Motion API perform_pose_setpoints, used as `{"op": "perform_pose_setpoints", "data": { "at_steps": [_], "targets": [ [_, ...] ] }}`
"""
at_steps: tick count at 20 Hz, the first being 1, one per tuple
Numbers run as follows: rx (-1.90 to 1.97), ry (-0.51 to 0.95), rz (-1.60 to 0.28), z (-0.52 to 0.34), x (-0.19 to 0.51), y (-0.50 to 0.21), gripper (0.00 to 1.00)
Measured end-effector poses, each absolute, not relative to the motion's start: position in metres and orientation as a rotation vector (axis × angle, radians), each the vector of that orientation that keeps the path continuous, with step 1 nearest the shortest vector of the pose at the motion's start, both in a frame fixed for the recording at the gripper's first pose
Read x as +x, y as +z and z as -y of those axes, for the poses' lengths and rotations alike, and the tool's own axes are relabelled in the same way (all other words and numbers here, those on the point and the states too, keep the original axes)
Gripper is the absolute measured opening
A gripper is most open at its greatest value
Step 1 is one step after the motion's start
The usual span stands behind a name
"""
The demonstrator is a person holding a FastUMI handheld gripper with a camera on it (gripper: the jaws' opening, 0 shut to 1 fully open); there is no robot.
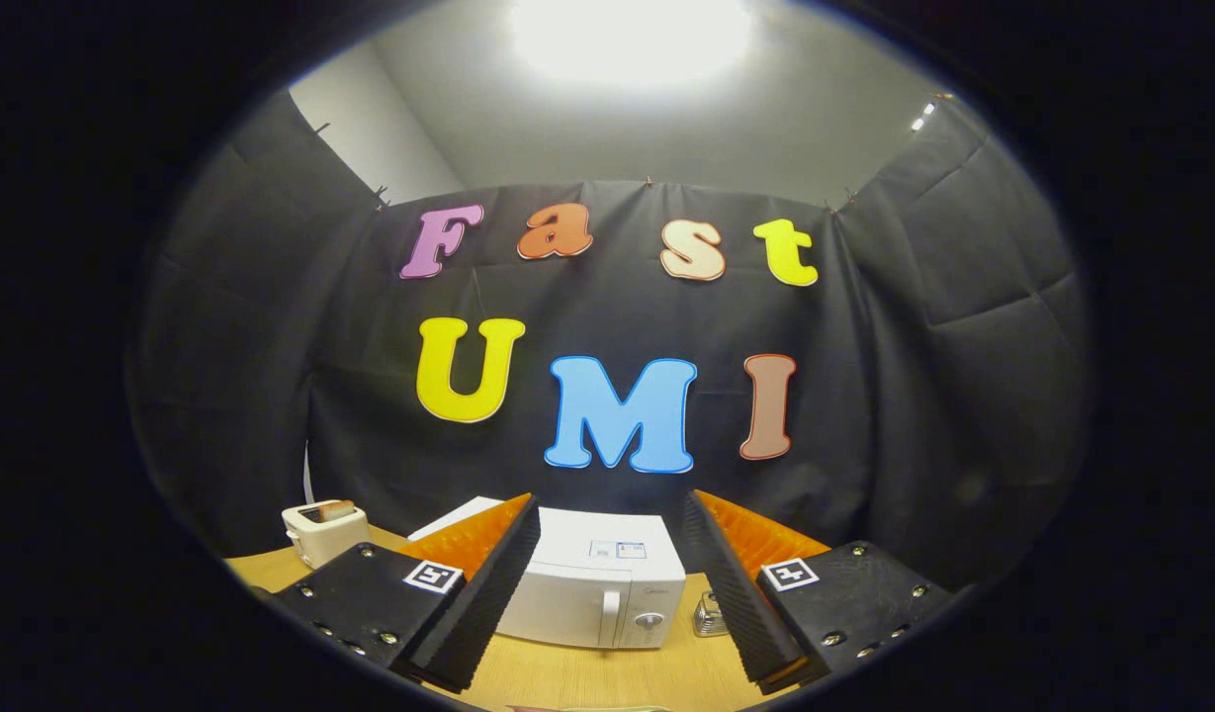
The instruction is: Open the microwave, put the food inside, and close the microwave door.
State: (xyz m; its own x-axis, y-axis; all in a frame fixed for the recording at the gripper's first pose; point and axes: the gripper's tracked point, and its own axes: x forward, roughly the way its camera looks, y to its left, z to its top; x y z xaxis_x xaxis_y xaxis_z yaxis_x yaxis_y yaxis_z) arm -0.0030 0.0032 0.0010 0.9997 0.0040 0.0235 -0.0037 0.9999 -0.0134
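Between ribbed, spread fingers [607, 593], boxy smooth white microwave [597, 593], door closed.

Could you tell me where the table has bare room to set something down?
Bare wood lies before the microwave, between the open gripper fingers. A smaller patch separates toaster and microwave. Right of the microwave a small shiny object crowds it.

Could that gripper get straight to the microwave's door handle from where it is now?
Probably yes. The gripper is open, and the white microwave sits beyond its fingers with the door shut and the handle facing them. Bare wooden table lies between; the toaster and a small shiny object stand off to the sides.
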Motion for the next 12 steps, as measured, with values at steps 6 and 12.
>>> {"op": "perform_pose_setpoints", "data": {
  "at_steps": [6, 12],
  "targets": [
    [-0.038, -0.014, 0.055, -0.003, -0.001, -0.009, 0.95],
    [-0.033, -0.020, 0.024, 0.002, 0.017, -0.045, 0.95]
  ]
}}
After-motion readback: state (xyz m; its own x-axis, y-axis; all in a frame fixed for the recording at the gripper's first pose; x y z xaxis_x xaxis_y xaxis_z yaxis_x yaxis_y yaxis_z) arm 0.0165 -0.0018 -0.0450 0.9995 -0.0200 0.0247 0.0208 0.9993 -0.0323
